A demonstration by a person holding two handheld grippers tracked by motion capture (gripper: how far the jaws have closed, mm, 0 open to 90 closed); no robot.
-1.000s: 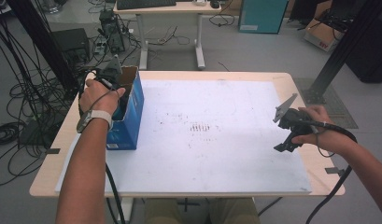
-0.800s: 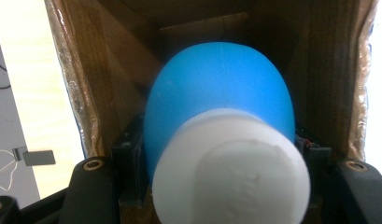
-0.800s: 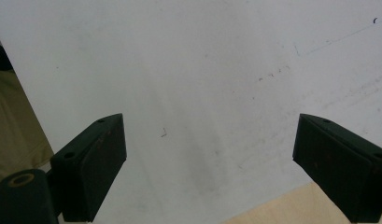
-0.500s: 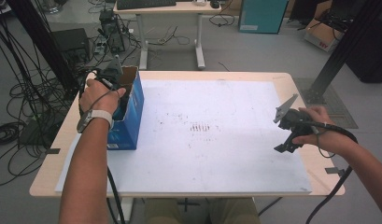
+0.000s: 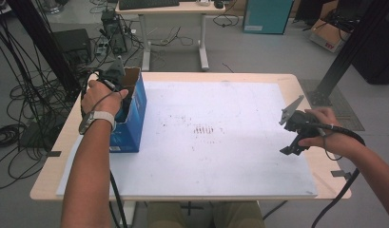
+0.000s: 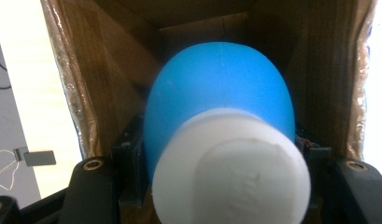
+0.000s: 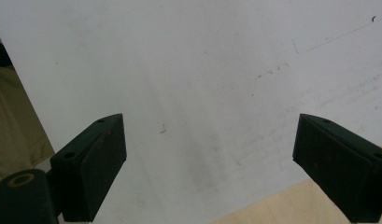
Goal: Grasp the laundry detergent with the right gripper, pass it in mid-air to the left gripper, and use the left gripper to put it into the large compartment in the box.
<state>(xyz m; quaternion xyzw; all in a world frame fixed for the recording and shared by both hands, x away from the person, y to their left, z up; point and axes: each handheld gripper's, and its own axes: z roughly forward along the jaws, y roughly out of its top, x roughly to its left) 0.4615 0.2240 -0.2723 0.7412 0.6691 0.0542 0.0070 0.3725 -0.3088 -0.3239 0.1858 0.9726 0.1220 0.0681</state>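
A blue cardboard box [image 5: 131, 119] with an open top stands at the table's left side. My left gripper [image 5: 120, 89] reaches down into it, with the person's left hand on top. In the left gripper view, my left gripper [image 6: 216, 156] is shut on a rounded blue object [image 6: 216, 88] with a wide white cap [image 6: 230, 182], inside the box's brown walls [image 6: 86, 70]. My right gripper [image 5: 290, 145] hovers low over the white sheet [image 5: 211, 137] near the right edge. In the right gripper view, my right gripper [image 7: 209, 163] is open with nothing between its jaws.
The white sheet covers most of the wooden table [image 5: 49, 183] and carries faint dark marks [image 5: 204, 129] at its middle. Cables trail from both grippers off the front edge. Behind the table stand a desk [image 5: 173, 9], black frame posts [image 5: 44, 42] and floor cables.
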